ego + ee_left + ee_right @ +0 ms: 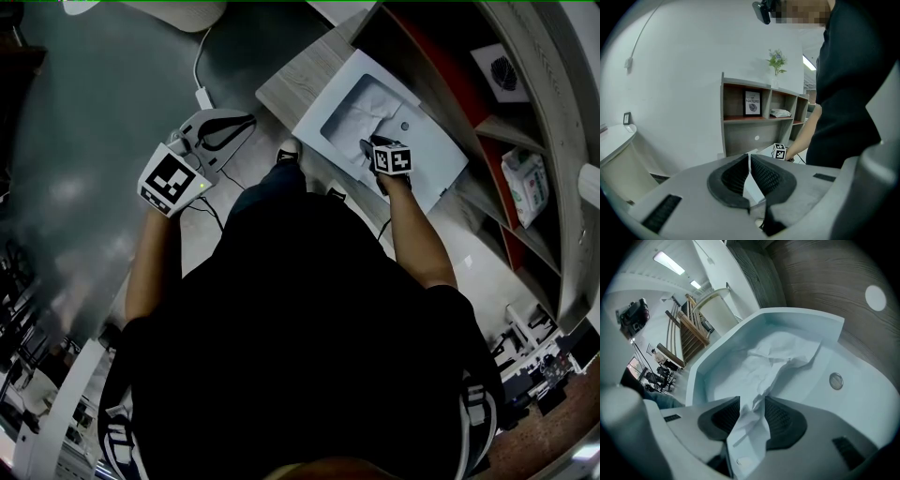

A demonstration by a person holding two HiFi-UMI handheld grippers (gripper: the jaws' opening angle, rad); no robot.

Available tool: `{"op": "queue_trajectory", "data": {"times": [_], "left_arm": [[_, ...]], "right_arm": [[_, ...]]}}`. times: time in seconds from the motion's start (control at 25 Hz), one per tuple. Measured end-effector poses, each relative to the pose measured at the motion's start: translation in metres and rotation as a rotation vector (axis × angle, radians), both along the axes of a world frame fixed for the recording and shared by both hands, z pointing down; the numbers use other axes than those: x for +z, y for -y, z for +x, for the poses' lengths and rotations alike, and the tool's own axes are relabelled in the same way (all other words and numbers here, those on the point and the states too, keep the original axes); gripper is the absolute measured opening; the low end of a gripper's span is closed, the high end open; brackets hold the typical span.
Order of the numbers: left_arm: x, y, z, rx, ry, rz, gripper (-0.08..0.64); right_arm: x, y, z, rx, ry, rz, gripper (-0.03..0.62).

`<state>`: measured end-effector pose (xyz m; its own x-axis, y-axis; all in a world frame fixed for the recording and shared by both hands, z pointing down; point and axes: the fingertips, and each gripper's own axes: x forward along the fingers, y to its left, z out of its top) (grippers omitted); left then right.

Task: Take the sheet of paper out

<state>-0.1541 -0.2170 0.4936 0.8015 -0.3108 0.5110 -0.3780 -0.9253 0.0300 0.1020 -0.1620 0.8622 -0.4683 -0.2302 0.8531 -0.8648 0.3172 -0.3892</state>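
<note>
A crumpled white sheet of paper [361,112] lies in a white basin [427,164] on a wooden counter. My right gripper [367,148] reaches down into the basin. In the right gripper view the paper [776,355] runs from the basin floor up between the two dark pads, and my right gripper [752,401] stands open around that strip with a gap on either side. My left gripper [246,122] hangs over the grey floor to the left, away from the basin. In the left gripper view, my left gripper [749,157] is shut, its tips meeting with nothing in them.
A round drain [836,380] sits in the basin's floor right of the paper. An open shelf unit [511,131] with a picture frame and packets stands behind the counter [295,80]. A white cable [199,66] trails across the floor. My shoe [288,152] is near the counter's edge.
</note>
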Motion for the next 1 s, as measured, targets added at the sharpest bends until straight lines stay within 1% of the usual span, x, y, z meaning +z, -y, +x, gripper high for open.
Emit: {"op": "queue_trajectory", "data": {"times": [0.28,0.64,1.0], "left_arm": [[0.0004,-0.0009,0.0012,0.016,0.001,-0.003,0.023],[0.0031,-0.0022,0.0018,0.03,-0.001,-0.01,0.023],[-0.0001,-0.0035,0.0022,0.043,-0.002,-0.006,0.023]], "right_arm": [[0.0016,0.0007,0.0022,0.004,-0.028,0.011,0.16],[0.0017,-0.0005,0.0029,-0.007,-0.059,0.017,0.129],[0.0041,-0.0027,0.0076,0.033,-0.08,0.014,0.093]]}}
